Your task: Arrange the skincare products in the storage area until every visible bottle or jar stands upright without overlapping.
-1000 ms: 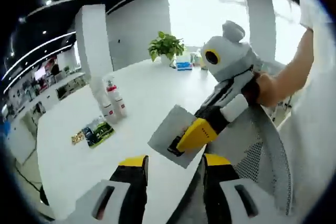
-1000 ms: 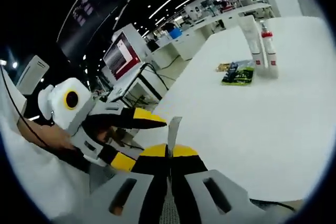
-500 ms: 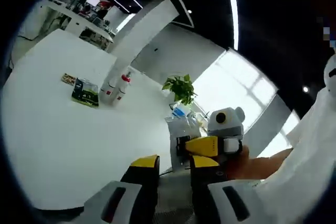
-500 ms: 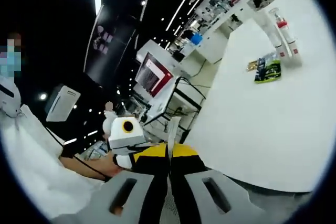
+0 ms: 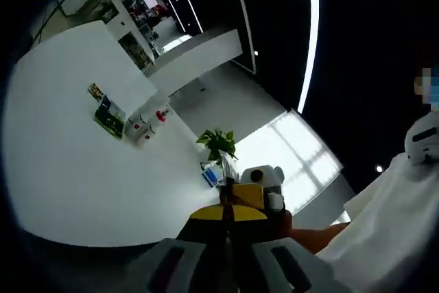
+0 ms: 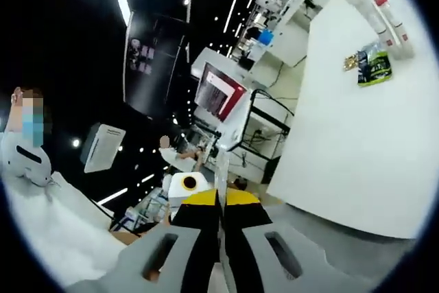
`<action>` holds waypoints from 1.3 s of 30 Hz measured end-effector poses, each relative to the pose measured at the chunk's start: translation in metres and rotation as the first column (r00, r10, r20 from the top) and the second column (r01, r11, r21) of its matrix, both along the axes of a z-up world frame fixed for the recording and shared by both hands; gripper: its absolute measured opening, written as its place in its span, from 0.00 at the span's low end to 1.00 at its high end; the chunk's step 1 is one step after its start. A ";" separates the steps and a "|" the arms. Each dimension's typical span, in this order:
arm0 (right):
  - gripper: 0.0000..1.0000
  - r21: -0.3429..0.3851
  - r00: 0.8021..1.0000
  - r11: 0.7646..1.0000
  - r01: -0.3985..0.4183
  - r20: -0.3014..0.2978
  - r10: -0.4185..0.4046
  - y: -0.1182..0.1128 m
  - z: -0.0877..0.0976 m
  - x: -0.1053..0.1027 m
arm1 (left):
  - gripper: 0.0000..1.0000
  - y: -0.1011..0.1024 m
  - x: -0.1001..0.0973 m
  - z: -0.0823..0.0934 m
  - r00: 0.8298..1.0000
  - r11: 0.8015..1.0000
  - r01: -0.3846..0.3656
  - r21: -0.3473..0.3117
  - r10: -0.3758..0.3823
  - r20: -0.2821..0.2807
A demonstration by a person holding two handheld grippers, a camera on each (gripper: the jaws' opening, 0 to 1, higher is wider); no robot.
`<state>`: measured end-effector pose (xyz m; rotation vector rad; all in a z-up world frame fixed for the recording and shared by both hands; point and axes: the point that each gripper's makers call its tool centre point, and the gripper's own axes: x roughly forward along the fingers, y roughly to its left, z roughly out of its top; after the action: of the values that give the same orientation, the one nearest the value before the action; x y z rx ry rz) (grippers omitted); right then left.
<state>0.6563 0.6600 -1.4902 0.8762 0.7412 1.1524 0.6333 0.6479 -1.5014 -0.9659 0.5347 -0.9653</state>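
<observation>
Left gripper view: two bottles (image 5: 147, 123) stand upright on the white table (image 5: 62, 169), a dark green packet (image 5: 108, 116) just beside them, a potted plant (image 5: 217, 145) farther along. Left gripper (image 5: 227, 205) pinches a thin grey sheet (image 5: 225, 169); right gripper (image 6: 220, 197) clamps that sheet (image 6: 221, 166) too.

My left gripper (image 5: 228, 212) and right gripper (image 6: 219, 200): grey bodies with slotted cutouts, black jaws, yellow tips. White sleeve (image 5: 384, 217), white helmet (image 6: 20, 158) with dark stripe.
</observation>
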 end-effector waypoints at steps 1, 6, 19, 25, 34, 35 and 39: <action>0.01 -0.001 1.000 1.000 -0.001 0.000 0.001 0.001 -0.001 0.000 | 0.00 0.001 0.001 0.000 1.000 1.000 -0.002 0.003 0.002 -0.002; 0.01 0.011 1.000 1.000 -0.008 0.018 0.008 0.006 0.003 0.003 | 0.00 0.004 0.005 0.001 1.000 1.000 -0.009 -0.013 0.008 -0.026; 0.05 -0.029 0.990 0.995 0.096 0.106 -0.093 -0.013 -0.004 0.024 | 0.00 0.000 0.023 -0.006 0.998 0.998 0.052 0.039 -0.050 -0.048; 0.02 -0.032 0.981 0.989 0.146 0.132 -0.140 -0.025 -0.006 0.034 | 0.00 -0.008 0.029 -0.008 0.995 0.994 0.092 0.060 -0.089 -0.053; 0.05 -0.017 0.967 0.975 0.220 0.139 -0.215 -0.038 -0.009 0.055 | 0.00 -0.011 0.045 -0.013 0.991 0.991 0.116 0.059 -0.112 -0.072; 0.05 -0.003 0.969 0.975 0.221 0.116 -0.219 -0.039 -0.009 0.057 | 0.00 -0.011 0.046 -0.012 0.991 0.992 0.118 0.053 -0.114 -0.075; 0.00 -0.044 0.969 0.978 0.204 0.151 -0.195 -0.037 -0.013 0.058 | 0.00 -0.013 0.049 -0.017 0.988 0.988 0.133 0.071 -0.127 -0.087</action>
<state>0.7143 0.6226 -1.5029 0.7889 0.5506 0.9986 0.6824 0.6354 -1.5180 -0.9130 0.7067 -1.0172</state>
